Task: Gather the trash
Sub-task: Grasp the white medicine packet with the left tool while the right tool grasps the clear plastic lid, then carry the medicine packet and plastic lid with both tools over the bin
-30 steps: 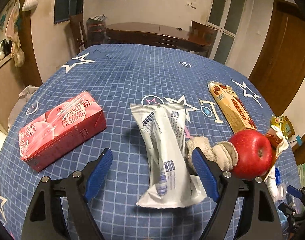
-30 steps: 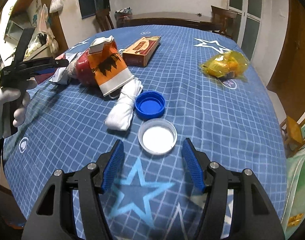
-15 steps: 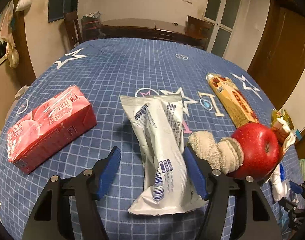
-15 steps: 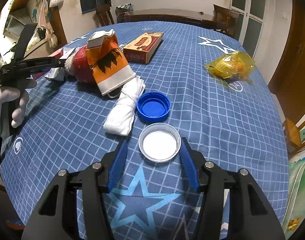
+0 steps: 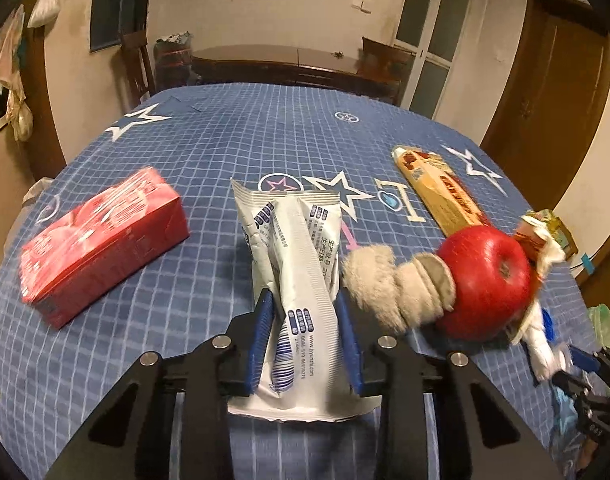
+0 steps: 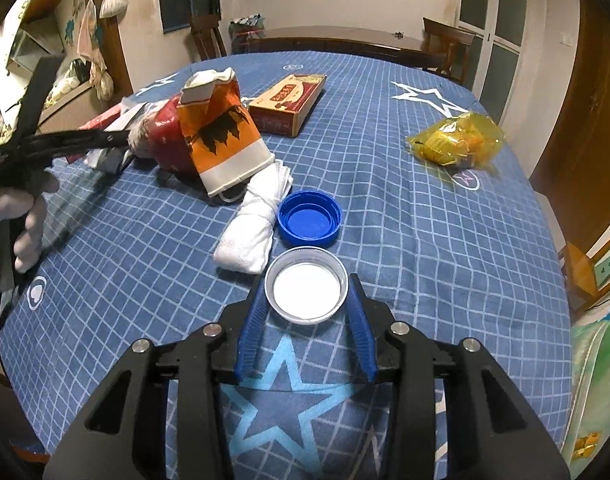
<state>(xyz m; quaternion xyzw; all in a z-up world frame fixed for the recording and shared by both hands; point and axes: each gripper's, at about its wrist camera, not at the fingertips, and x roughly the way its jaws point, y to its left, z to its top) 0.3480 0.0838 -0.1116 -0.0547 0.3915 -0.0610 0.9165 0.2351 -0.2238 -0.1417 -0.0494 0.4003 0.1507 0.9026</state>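
Observation:
In the left wrist view, my left gripper (image 5: 303, 300) is shut on a white plastic wrapper (image 5: 297, 280) with blue print; the wrapper lies lengthwise between the blue pads on the blue checked tablecloth (image 5: 233, 140). In the right wrist view, my right gripper (image 6: 307, 292) has closed in around a clear round lid (image 6: 307, 290) with a white inside; the pads stand at its two sides, touching or nearly so. A blue cap (image 6: 309, 219) lies just beyond it. A crushed orange paper cup (image 6: 221, 136) and a yellow wrapper (image 6: 457, 142) lie farther off.
A red carton (image 5: 101, 240) lies left of the wrapper. A rolled beige sock (image 5: 397, 284), a red apple (image 5: 485, 280) and a long brown box (image 5: 437, 188) lie to the right. A folded white cloth (image 6: 257, 224) lies beside the blue cap. Chairs and a wooden table stand behind.
Both grippers moved forward and narrowed. The left closed onto the white wrapper; the right closed in around the clear lid.

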